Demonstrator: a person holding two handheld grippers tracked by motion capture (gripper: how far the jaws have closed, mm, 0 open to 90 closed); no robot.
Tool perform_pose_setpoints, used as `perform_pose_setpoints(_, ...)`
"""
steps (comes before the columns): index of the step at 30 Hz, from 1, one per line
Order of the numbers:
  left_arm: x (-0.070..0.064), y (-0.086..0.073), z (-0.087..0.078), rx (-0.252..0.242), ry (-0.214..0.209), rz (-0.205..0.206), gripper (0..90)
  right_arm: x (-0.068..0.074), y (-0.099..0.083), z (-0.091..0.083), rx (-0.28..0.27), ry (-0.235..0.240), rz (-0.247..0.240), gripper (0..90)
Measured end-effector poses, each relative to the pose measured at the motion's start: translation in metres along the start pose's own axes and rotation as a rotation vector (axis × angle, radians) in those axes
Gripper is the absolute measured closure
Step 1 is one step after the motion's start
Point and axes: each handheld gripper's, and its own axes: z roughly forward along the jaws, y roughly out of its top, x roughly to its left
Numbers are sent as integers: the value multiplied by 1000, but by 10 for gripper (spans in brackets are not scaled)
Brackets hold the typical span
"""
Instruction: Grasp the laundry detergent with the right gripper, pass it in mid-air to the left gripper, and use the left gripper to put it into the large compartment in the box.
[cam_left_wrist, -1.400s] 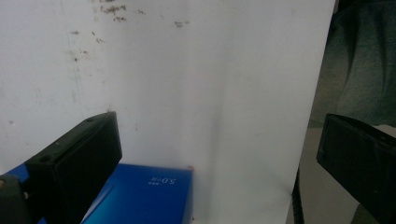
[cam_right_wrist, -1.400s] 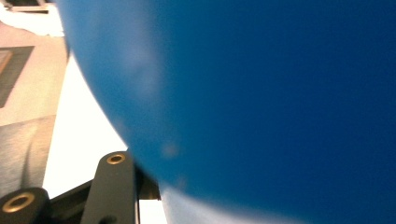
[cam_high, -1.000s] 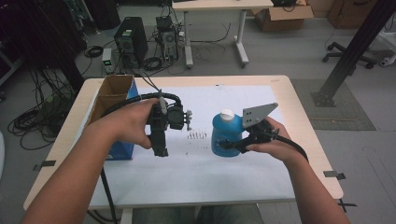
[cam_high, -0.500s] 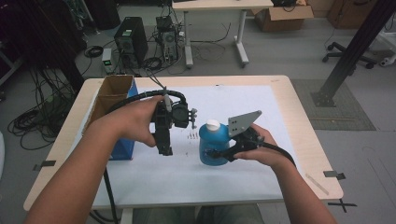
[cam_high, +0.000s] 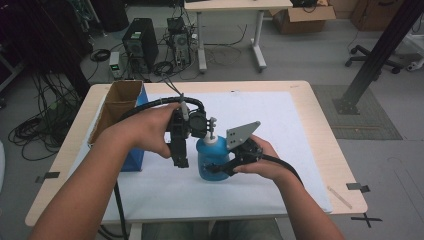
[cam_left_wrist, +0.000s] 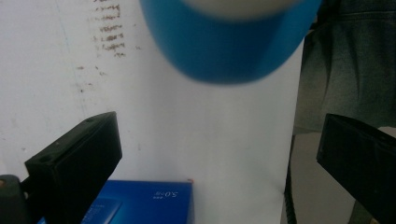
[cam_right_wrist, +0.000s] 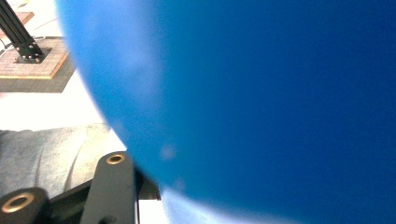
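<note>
A blue plastic bottle (cam_high: 211, 159) with a white cap stands on the white mat (cam_high: 270, 125) at the table's middle. My right gripper (cam_high: 217, 169) is shut on its lower body from the right, its grey plate (cam_high: 243, 134) raised above. In the right gripper view the bottle (cam_right_wrist: 261, 93) presses close against the lens, with one black jaw at the lower left. My left gripper (cam_high: 181, 161) hangs just left of the bottle, pointing down. In the left gripper view its jaws are wide apart and hold nothing (cam_left_wrist: 219, 158); the bottle (cam_left_wrist: 224, 42) is beyond them.
An open cardboard box (cam_high: 120, 102) with a blue side (cam_high: 133, 161) stands at the mat's left edge, just left of my left hand; its blue face (cam_left_wrist: 140, 203) shows under the left jaws. Pencil marks (cam_left_wrist: 109, 28) lie on the mat. Desks, computers and cables stand on the floor behind.
My right gripper has carried the bottle leftward across the mat, until it stands beside the left gripper. The left gripper has shifted slightly right toward it.
</note>
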Motion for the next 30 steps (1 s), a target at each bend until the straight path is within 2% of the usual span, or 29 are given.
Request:
perform_pose_setpoints(18, -4, 8, 0, 2, 0, 14, 4, 3, 14, 31, -3, 28, -8, 454)
perform_pose_setpoints(30, -6, 10, 2, 6, 4, 15, 4, 3, 20, 37, -15, 26, -9, 453)
